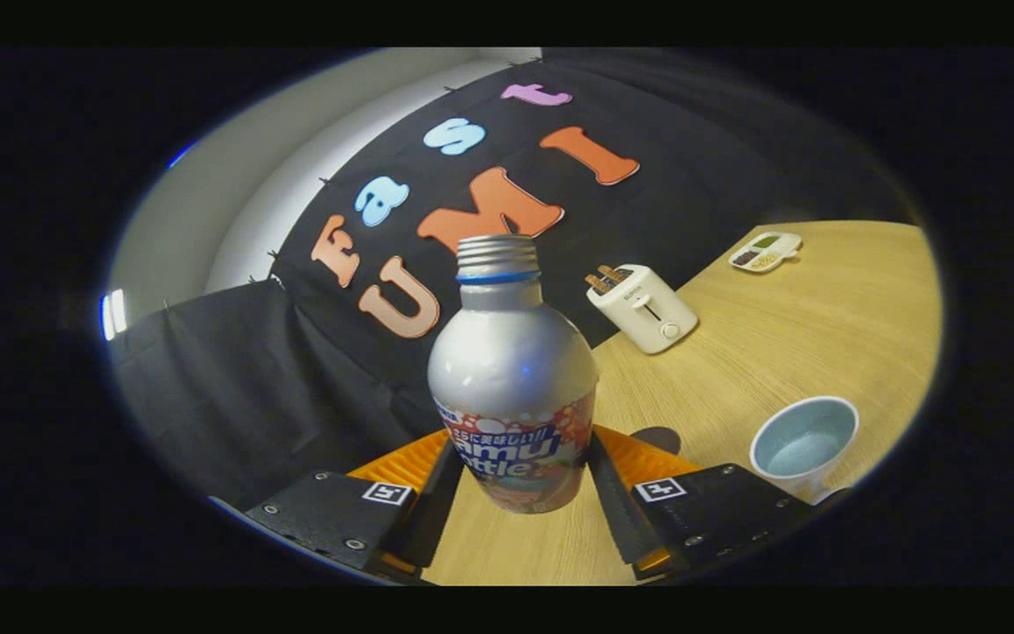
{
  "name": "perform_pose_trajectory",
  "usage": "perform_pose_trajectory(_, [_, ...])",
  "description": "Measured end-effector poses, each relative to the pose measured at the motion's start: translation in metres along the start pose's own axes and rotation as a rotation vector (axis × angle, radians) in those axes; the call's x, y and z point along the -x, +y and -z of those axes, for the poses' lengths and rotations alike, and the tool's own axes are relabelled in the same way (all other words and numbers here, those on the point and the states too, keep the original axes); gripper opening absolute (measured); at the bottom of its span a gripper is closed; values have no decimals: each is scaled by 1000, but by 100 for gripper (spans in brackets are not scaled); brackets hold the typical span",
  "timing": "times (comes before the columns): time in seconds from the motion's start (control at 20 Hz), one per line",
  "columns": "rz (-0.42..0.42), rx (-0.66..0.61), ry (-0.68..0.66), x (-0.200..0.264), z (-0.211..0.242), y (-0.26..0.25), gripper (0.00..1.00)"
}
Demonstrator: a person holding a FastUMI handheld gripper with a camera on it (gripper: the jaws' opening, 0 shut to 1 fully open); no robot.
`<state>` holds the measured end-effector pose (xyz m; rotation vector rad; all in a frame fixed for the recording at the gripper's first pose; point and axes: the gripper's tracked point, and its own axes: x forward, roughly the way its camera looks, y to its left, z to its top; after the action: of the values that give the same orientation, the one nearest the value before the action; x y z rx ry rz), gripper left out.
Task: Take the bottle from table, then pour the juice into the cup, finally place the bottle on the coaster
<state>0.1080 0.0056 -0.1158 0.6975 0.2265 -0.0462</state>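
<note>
A silver bottle (511,370) with a printed label, a threaded neck without a cap and a blue ring sits between my two fingers. My gripper (520,480) is shut on the bottle, both fingers pressing its lower sides. The bottle is lifted above the wooden table (789,335) and the whole view is tilted. A pale blue cup (804,445) stands on the table just to the right of my right finger, its inside looking pale. An orange ribbed piece shows behind the bottle's base; I cannot tell whether it is the coaster or part of the gripper.
A white toaster (643,306) with two slices in it stands near the table's back edge, beyond the bottle. A small white divided dish (765,251) with bits of food lies farther right. The booth's black cloth wall rises behind the table.
</note>
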Motion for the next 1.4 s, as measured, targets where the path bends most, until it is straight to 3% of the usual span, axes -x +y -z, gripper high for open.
perform_pose_trajectory(0.35, [82,207,-21,-35,1,-10,77])
perform_pose_trajectory(0.8, [224,434,49,-84,41,-61,77])
perform_pose_trajectory(1.4, [287,539,105,-113,69,-91,78])
